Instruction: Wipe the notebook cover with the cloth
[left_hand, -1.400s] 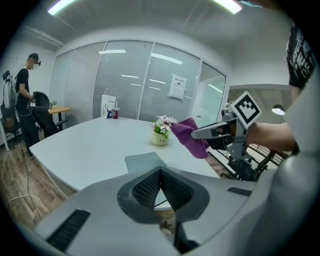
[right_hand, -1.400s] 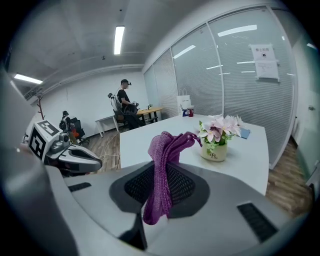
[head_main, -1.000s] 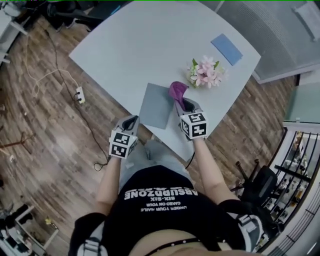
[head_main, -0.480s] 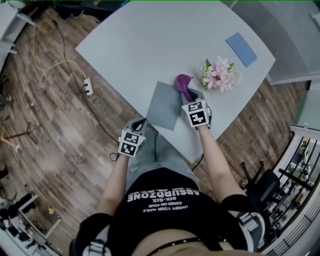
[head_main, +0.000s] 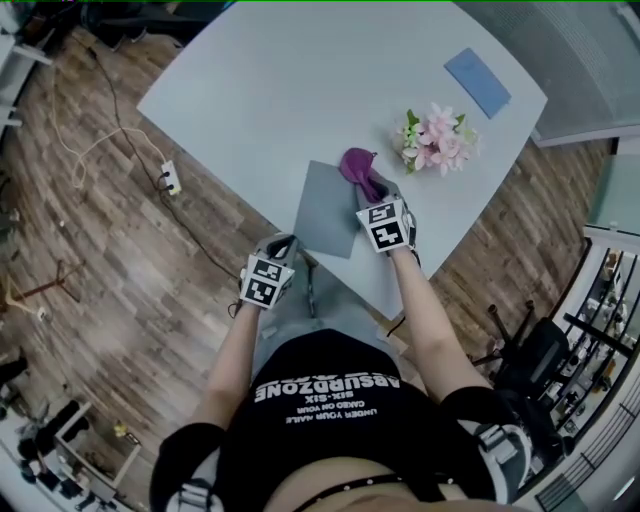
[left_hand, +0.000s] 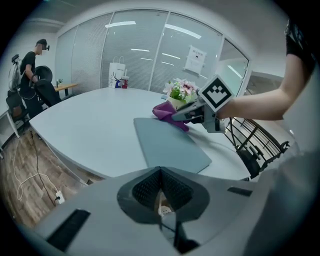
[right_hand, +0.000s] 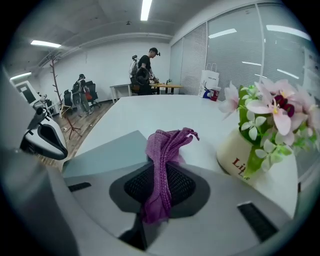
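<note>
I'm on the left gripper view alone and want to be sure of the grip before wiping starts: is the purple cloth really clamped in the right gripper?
Observer: Yes. The right gripper view shows the right gripper with its jaws shut on the purple knitted cloth.
Operator: Gripped by just an edge?
Observer: No. The cloth passes right through the jaws: a bunch sticks out in front of them and a tail hangs behind.
Operator: Anything on the table that I can't see?
Observer: The head view shows a flat blue rectangle on the pale grey table, beyond the pot of pink flowers.
</note>
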